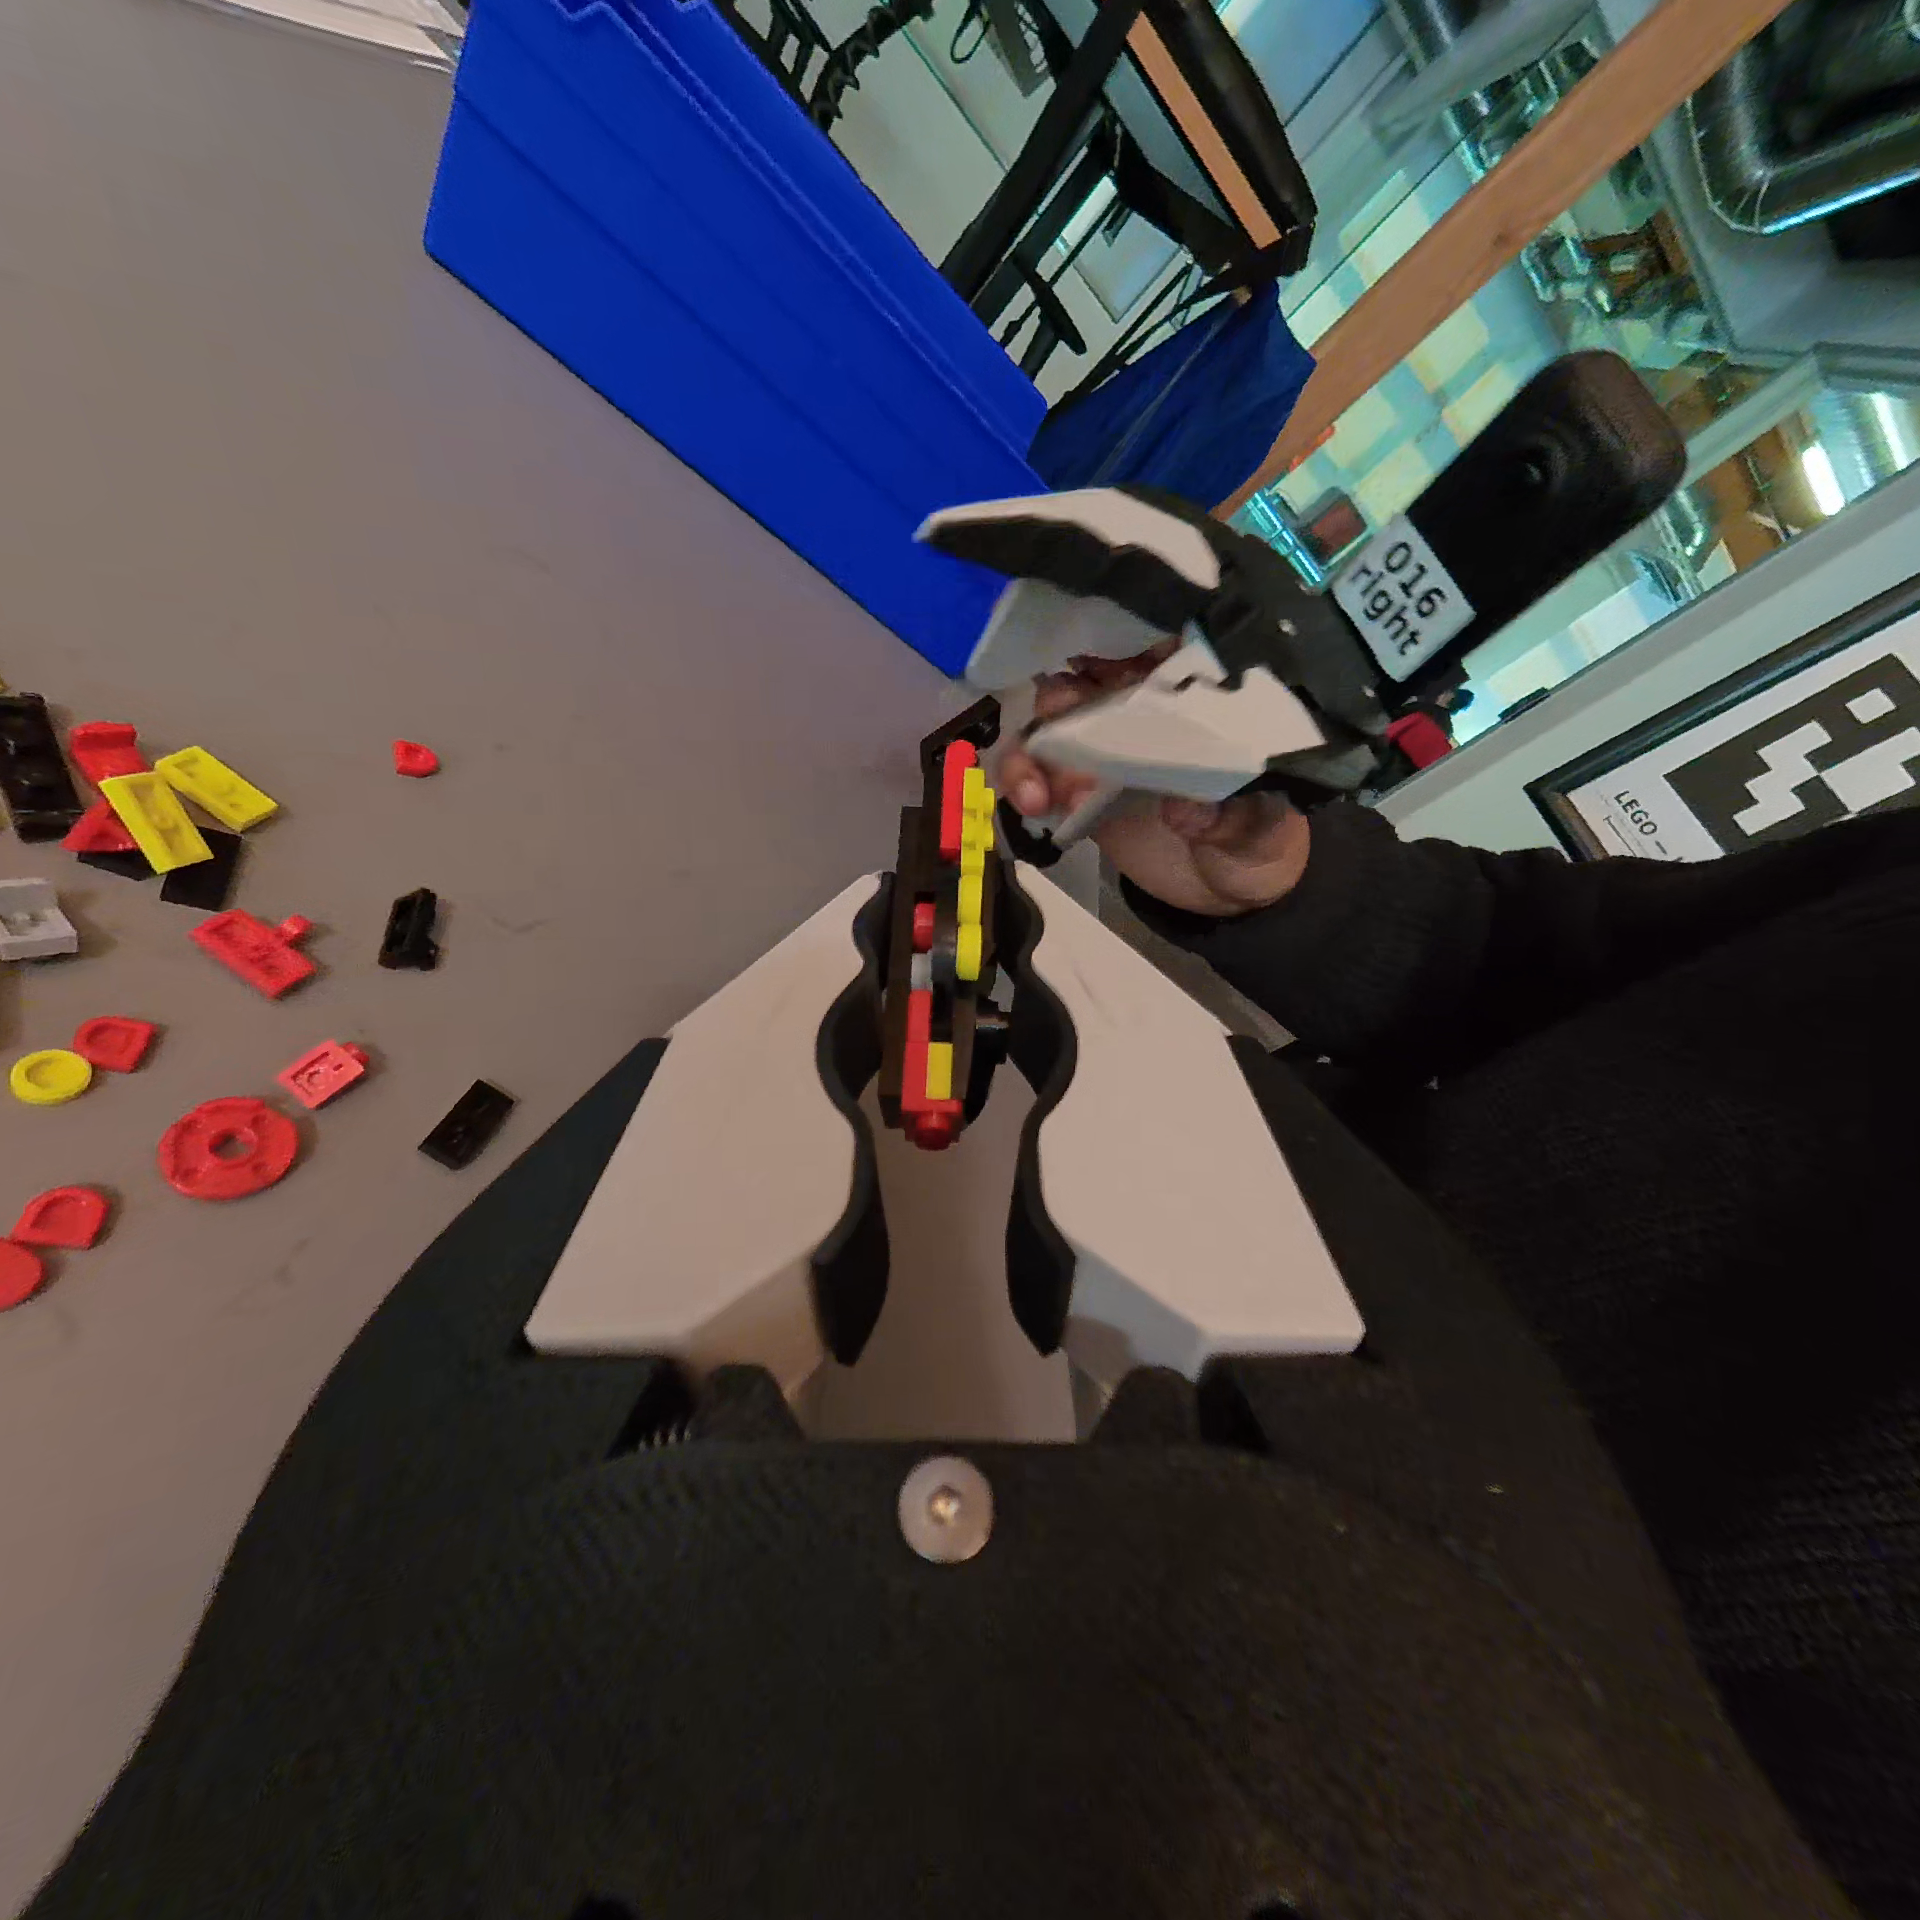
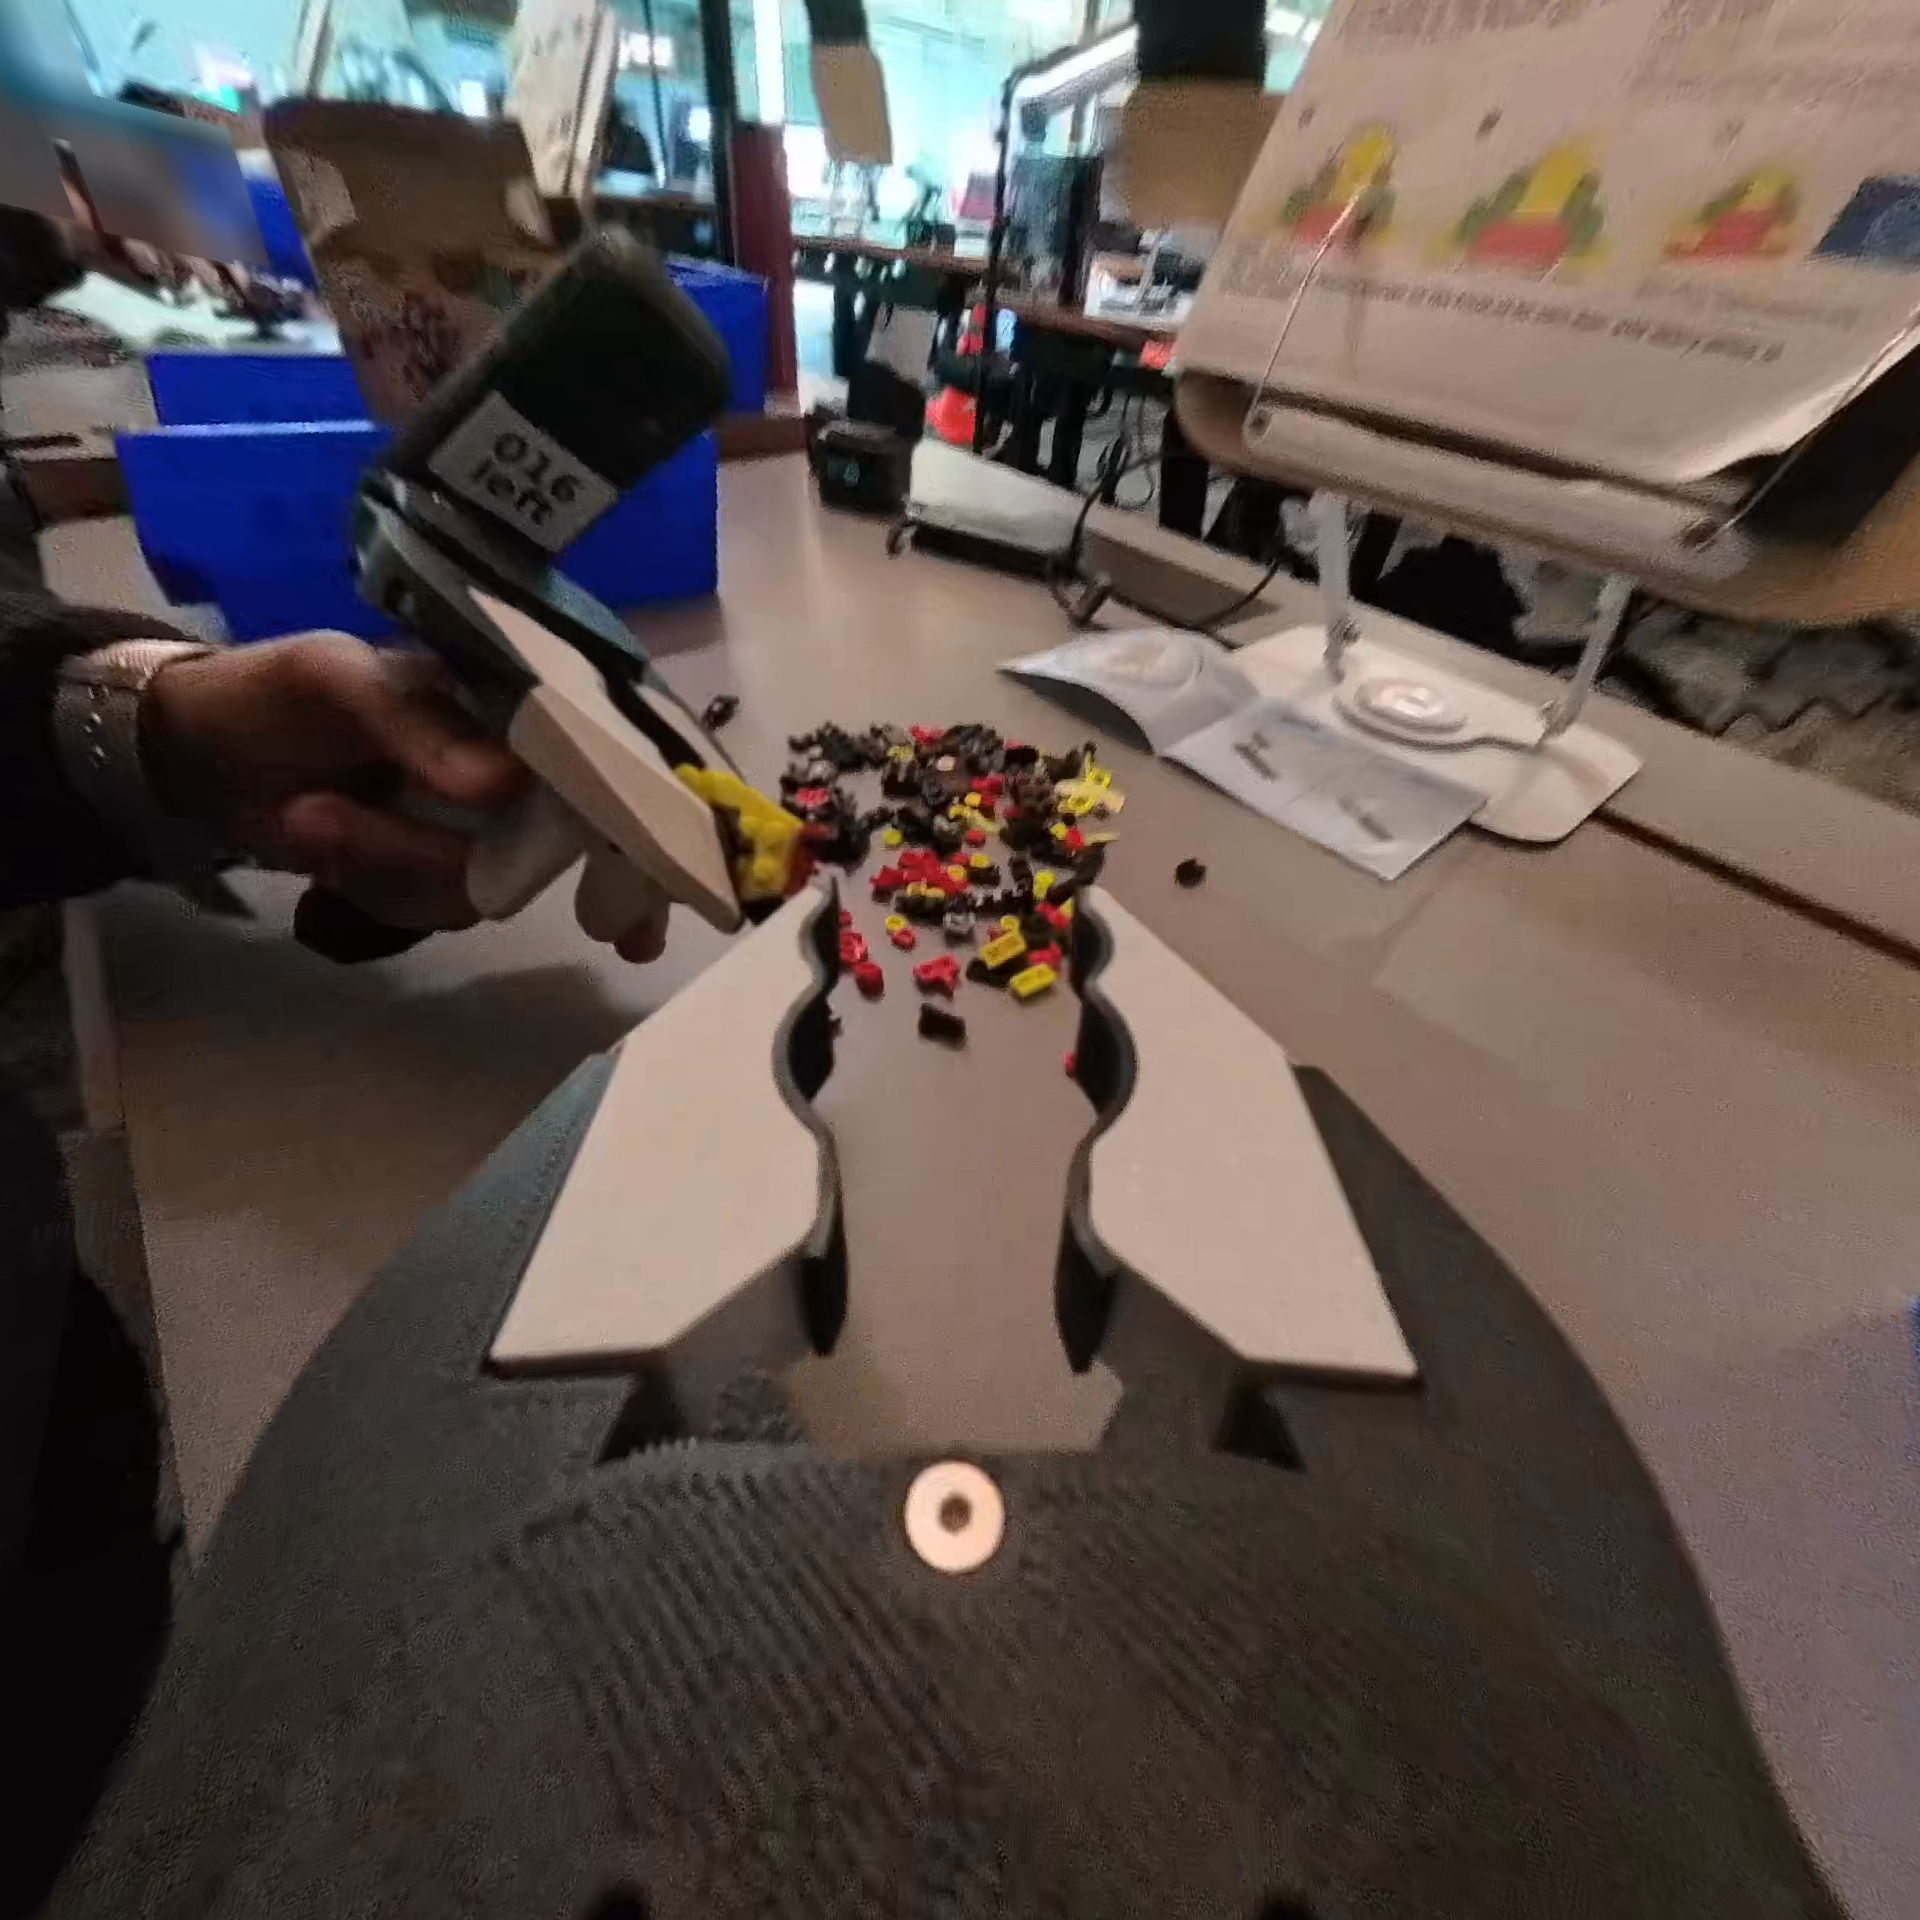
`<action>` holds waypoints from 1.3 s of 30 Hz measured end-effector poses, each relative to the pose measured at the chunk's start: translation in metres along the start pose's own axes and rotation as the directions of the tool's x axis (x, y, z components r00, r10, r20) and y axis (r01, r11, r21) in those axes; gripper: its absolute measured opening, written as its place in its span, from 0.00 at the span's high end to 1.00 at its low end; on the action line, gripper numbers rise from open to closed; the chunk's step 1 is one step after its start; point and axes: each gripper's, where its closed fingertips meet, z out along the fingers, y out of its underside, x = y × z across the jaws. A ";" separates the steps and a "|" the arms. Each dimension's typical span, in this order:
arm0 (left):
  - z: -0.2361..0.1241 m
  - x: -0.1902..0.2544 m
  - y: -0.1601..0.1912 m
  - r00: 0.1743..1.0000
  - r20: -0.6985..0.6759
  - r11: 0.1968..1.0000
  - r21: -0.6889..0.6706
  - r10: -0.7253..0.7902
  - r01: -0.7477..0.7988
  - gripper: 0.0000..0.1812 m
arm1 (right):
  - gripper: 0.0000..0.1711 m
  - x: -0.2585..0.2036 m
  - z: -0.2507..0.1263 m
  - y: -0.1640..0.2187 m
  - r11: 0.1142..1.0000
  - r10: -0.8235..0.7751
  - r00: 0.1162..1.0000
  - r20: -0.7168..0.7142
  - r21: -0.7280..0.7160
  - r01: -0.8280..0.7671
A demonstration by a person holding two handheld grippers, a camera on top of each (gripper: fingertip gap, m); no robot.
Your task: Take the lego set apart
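Pinching the remaining lego assembly (image 1: pixel 948 956) in our left gripper (image 1: pixel 951 904), we next judge our spread, empty right gripper (image 2: pixel 951 935) must pluck another brick.

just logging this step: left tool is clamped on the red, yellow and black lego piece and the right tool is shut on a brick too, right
Not quite. The left tool is clamped on the lego piece, but the right tool is open and holds nothing, as the right wrist view shows.

Premises present as a shared lab or workshop: a grey tabletop (image 2: pixel 1351 1143) beside blue storage bins (image 1: pixel 707 260), a printed instruction sheet on a stand (image 2: pixel 1558 260), and further cluttered workbenches (image 2: pixel 1039 281) with cabling behind.
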 end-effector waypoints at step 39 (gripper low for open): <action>0.021 0.026 0.023 0.972 -0.003 0.968 -0.099 0.233 -0.232 0.90 | 0.97 -0.043 -0.022 0.004 0.968 0.252 0.956 0.147 -0.035 -0.250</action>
